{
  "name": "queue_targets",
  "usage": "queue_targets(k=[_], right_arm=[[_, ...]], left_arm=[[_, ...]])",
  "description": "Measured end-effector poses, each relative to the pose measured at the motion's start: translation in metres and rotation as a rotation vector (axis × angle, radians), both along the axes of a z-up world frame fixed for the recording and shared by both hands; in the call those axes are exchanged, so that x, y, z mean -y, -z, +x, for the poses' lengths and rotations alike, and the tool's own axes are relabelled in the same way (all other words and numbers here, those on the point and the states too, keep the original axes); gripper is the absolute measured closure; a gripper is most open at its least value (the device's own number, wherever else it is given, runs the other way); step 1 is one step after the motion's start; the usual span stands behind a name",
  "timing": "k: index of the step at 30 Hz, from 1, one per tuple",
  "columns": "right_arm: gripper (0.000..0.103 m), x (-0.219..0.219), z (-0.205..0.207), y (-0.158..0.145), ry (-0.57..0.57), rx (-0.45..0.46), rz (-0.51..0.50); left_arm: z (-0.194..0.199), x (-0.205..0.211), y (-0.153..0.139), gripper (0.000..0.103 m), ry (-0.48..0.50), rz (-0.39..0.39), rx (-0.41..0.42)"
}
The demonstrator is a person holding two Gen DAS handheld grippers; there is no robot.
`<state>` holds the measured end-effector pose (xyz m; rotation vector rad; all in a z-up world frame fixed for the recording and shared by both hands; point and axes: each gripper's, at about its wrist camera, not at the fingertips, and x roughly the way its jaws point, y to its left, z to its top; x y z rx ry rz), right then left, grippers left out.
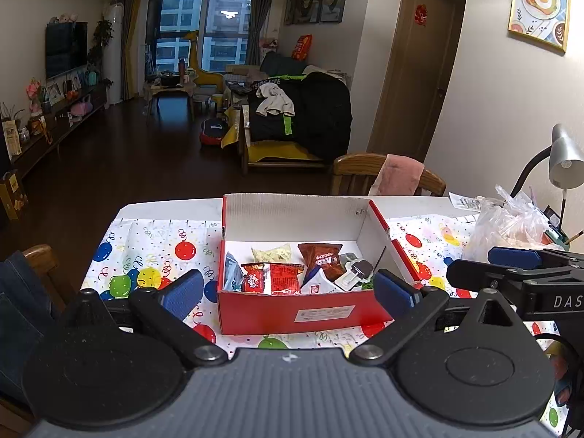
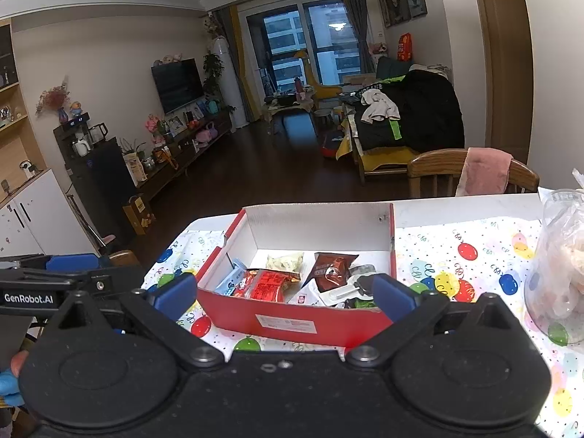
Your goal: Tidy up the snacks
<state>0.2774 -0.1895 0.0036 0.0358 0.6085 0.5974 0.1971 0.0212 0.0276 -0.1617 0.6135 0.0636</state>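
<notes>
Both the left gripper (image 1: 288,290) and right gripper (image 2: 284,294) are held wide apart and empty. Straight ahead of them a red box (image 1: 303,314) of snacks (image 1: 277,277) is set on a balloon-print cloth (image 1: 153,255). Beyond it, a chair (image 1: 365,168) and dim living room are seen.

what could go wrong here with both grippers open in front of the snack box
The snacks overlap in the red box, so fingers closing on the red packet may also catch the brown packet beside it. The left gripper and right gripper sit close together and could collide. The plastic bag could snag.
</notes>
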Motion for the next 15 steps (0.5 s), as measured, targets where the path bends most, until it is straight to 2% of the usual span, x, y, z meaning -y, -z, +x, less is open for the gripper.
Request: queue_targets(k=[15], right_arm=[[0.0,-0.0007,-0.0015,-0.0033,0.01,0.001,-0.002]], left_arm=[[-0.0025,0.0007,-0.0046,0.003,-0.012,0.001,0.012]])
